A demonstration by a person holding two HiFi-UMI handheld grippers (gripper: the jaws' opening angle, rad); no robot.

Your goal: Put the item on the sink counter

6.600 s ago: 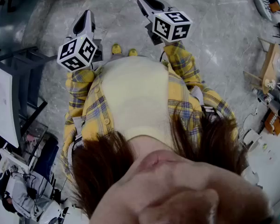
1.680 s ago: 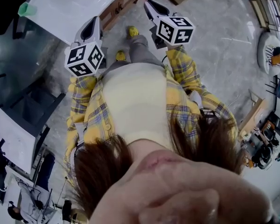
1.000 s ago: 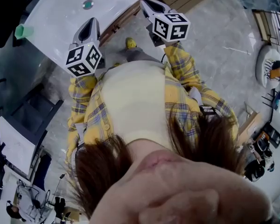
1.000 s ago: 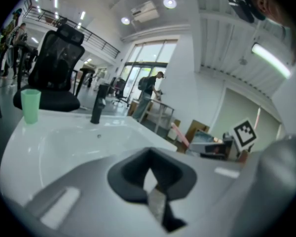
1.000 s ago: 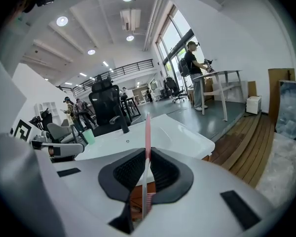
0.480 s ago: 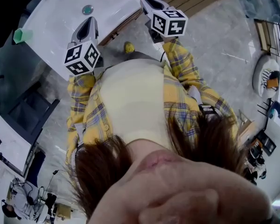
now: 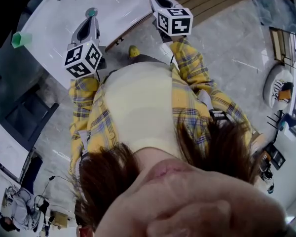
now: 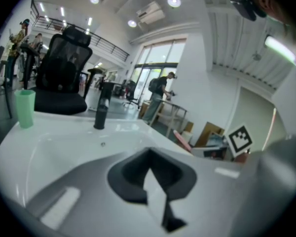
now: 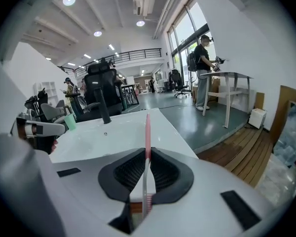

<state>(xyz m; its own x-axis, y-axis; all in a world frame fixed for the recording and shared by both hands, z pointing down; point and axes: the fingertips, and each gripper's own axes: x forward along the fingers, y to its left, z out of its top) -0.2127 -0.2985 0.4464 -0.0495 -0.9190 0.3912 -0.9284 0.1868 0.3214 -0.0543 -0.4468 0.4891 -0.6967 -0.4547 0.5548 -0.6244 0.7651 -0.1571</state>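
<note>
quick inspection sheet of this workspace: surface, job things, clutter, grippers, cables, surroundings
surface: white sink counter, ahead of the person
job's things: pink toothbrush, not on the counter, held in the right gripper
clutter: green cup and black faucet on the counter
grippers: right gripper shut on the toothbrush; left gripper shut, empty
cables: nothing seen
surroundings: black office chair; person standing at a table
</note>
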